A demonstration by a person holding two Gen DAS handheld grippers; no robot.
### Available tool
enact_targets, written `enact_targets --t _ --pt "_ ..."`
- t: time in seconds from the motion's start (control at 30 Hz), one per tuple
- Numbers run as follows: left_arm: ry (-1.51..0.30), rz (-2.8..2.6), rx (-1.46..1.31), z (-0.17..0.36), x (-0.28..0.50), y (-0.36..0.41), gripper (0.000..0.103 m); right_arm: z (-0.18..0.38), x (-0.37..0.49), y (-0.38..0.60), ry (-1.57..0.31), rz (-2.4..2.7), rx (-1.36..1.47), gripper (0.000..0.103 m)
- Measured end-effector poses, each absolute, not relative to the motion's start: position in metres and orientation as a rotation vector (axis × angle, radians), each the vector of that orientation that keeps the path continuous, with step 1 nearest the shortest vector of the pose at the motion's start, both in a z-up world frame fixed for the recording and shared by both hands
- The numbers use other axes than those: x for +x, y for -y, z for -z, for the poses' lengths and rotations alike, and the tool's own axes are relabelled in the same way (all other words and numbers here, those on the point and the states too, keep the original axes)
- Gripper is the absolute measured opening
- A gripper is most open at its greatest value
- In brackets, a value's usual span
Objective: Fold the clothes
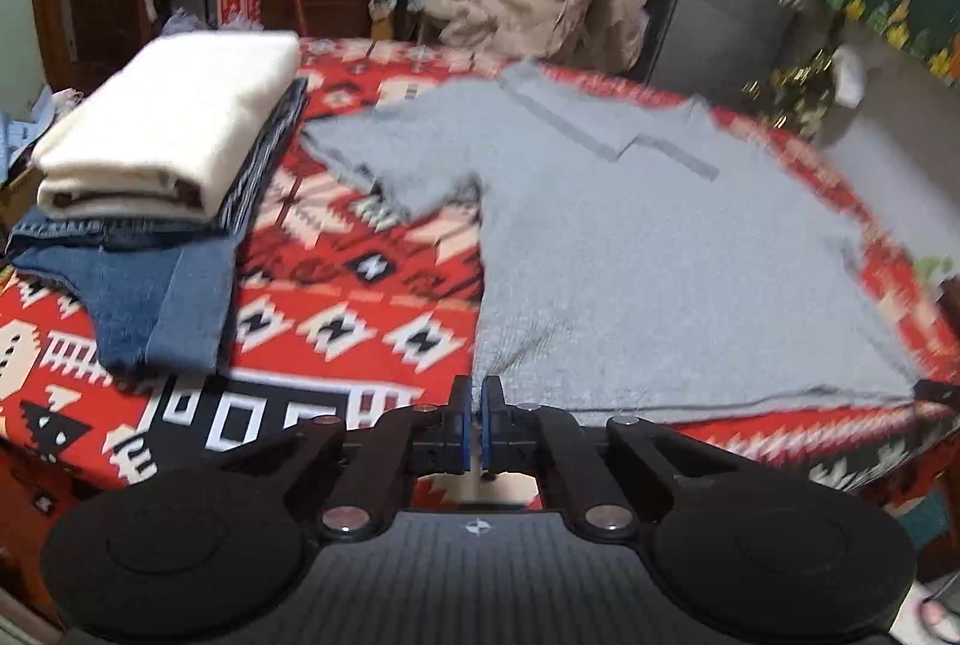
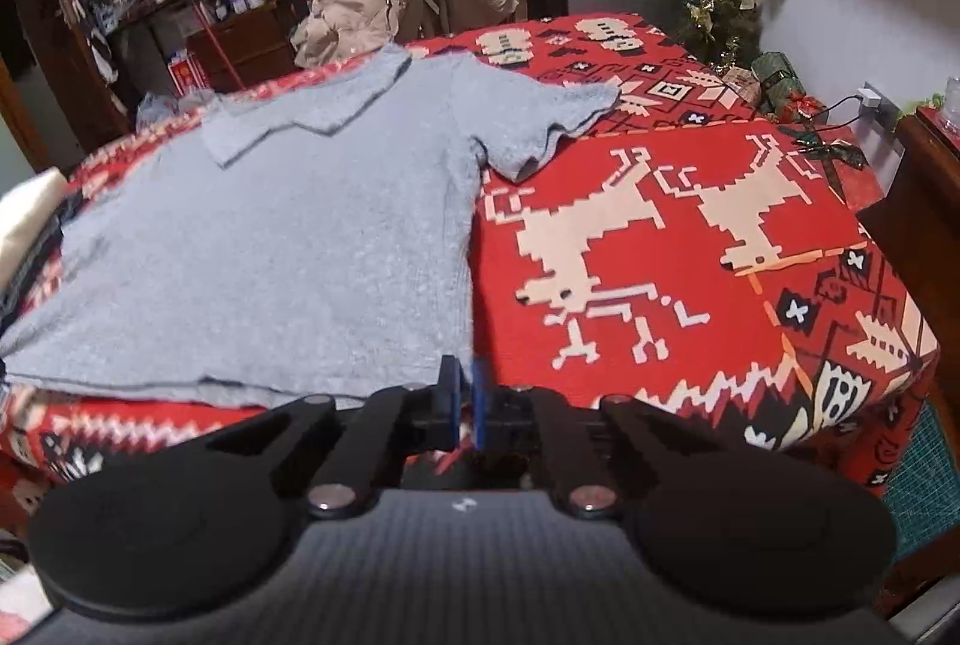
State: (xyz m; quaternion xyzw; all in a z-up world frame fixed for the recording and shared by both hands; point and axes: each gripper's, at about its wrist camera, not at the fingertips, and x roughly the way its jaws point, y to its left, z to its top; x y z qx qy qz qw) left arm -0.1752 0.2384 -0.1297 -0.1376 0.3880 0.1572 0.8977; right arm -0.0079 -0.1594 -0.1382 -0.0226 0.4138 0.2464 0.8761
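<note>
Both fingers pinch grey shirt hem.

two wrist views, each angled down along its own tongs.
left gripper and right gripper sit close at the grey shirt's near hem; both views share it.

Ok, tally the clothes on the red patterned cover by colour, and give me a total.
Grey: 1, the grey t-shirt spread flat, its near hem pinched by the left claw and the right claw.
Cream: 1, the folded cream garment on top of the stack.
Blue: 1, the folded jeans under it.
Total: 3
</note>
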Motion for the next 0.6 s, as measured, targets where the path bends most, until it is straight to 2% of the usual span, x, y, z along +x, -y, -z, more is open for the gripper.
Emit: enact_targets --t 0.13,0.2,0.27,0.3,0.37,0.6 --pt "-0.839 -0.323 -0.249 0.140 -0.167 -0.230 0.004 0.145 -0.004 0.157 -0.883 -0.526 -0.074 0.005" --pt "-0.853 -0.329 -0.240 0.142 -0.166 -0.229 0.009 0.144 -0.003 0.158 -0.889 -0.526 -0.083 0.008" --pt "-0.855 -0.330 -0.227 0.141 -0.167 -0.229 0.013 0.143 -0.003 0.163 -0.899 -0.521 -0.080 0.016" --pt "-0.852 -0.330 -0.228 0.139 -0.169 -0.231 0.014 0.141 -0.003 0.168 -0.900 -0.520 -0.072 0.016" --pt "-0.847 -0.330 -0.238 0.136 -0.173 -0.235 0.023 0.136 0.003 0.175 -0.892 -0.510 -0.062 0.016" --pt "-0.814 -0.349 -0.328 0.122 -0.177 -0.252 0.024 0.114 0.053 0.151 -0.783 -0.563 -0.107 0.016"
